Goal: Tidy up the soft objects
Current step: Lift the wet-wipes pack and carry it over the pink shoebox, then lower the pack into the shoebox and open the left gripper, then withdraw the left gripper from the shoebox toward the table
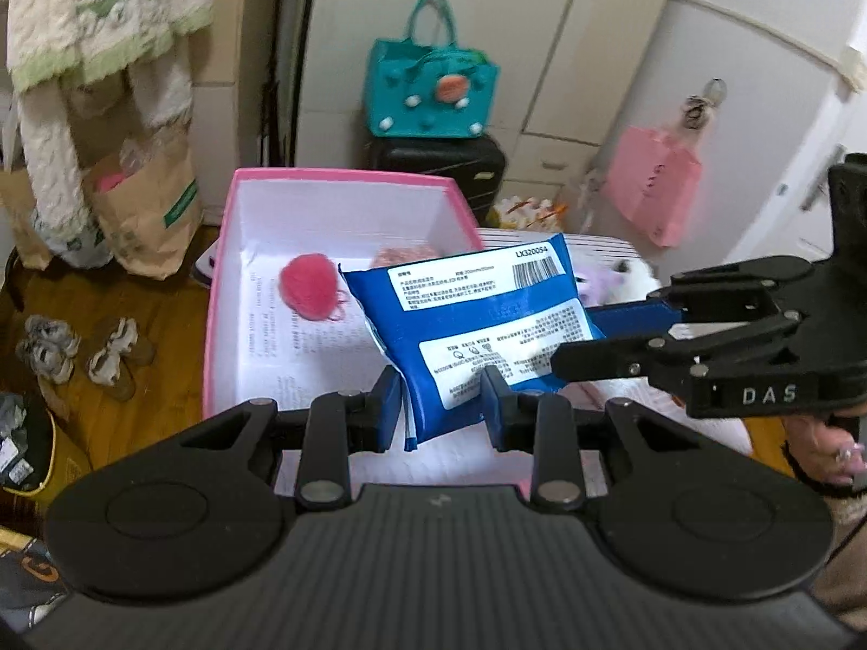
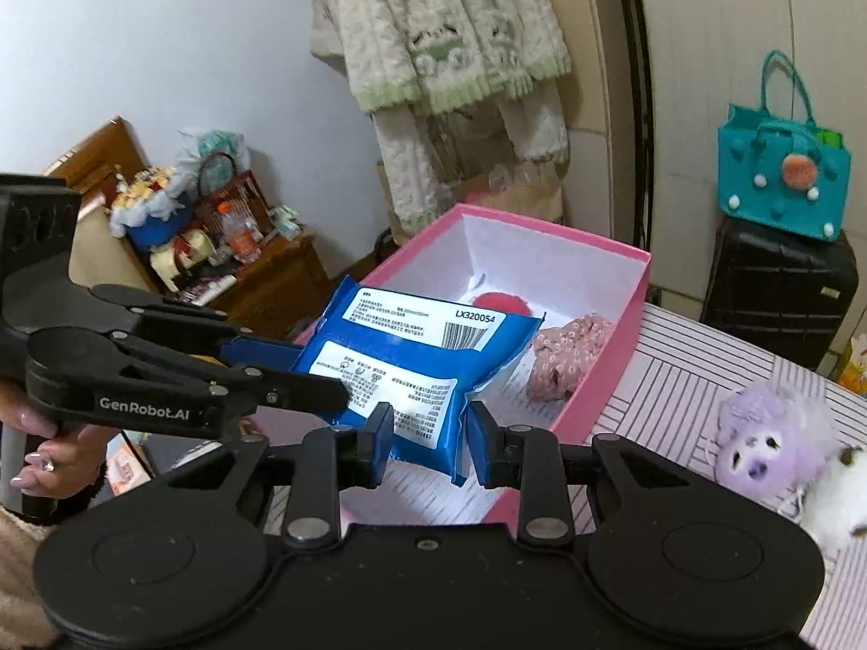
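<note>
Both grippers pinch the blue packet [image 1: 477, 319], held in the air over the near end of the pink box [image 1: 347, 179]: left gripper [image 1: 444, 406] on its lower edge, right gripper [image 2: 428, 441] on a neighbouring corner. With two holds on one slack, puffy pouch, uneven pulling could tear it or slip a corner free, dropping it outside the box onto the desk [image 2: 688, 384]. Each hand angles its gripper downward toward the box, the right hand [image 1: 829, 449] low beside it.
</note>
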Demonstrator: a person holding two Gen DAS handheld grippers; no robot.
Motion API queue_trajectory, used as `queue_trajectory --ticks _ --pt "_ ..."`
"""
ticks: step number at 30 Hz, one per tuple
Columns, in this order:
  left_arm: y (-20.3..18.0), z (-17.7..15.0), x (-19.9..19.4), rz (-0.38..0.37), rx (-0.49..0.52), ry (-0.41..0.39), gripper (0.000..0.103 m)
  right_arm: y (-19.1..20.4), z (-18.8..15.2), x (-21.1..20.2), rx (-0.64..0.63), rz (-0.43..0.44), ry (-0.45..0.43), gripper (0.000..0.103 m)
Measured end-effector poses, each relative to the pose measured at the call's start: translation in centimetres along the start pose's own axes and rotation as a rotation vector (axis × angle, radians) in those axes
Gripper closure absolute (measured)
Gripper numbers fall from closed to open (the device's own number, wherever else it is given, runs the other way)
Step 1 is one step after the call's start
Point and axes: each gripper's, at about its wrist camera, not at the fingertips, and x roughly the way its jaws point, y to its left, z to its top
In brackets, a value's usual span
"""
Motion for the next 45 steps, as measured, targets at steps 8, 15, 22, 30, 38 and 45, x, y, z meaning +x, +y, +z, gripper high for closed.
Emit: queue_trajectory --ticks 8,15,22,30,38,45 --pt "4.3 3.1 5.8 0.031 -0.068 0.110 0.073 -2.7 2.6 6.3 0.094 0.006 0.110 0.066" --pt "5.2 3.6 8.6 0.054 -0.045 0.195 0.073 -3.6 3.0 8.4 0.107 -0.006 0.170 0.066" --pt "4.7 3.9 11.0 0.155 0.020 0.205 0.072 -3.5 3.4 9.3 0.071 -0.020 0.208 0.066" --pt "3.1 3.5 11.4 0.217 0.104 0.186 0.069 -3.1 3.3 7.5 -0.002 -0.074 0.142 0.066" --pt "2.5 4.1 7.8 0.232 0.123 0.129 0.062 -3.1 2.5 3.8 -0.006 -0.029 0.112 0.066" --pt "0.4 4.1 3.5 0.182 0.139 0.122 0.059 -1.1 1.8 -0.1 -0.065 -0.009 0.070 0.066"
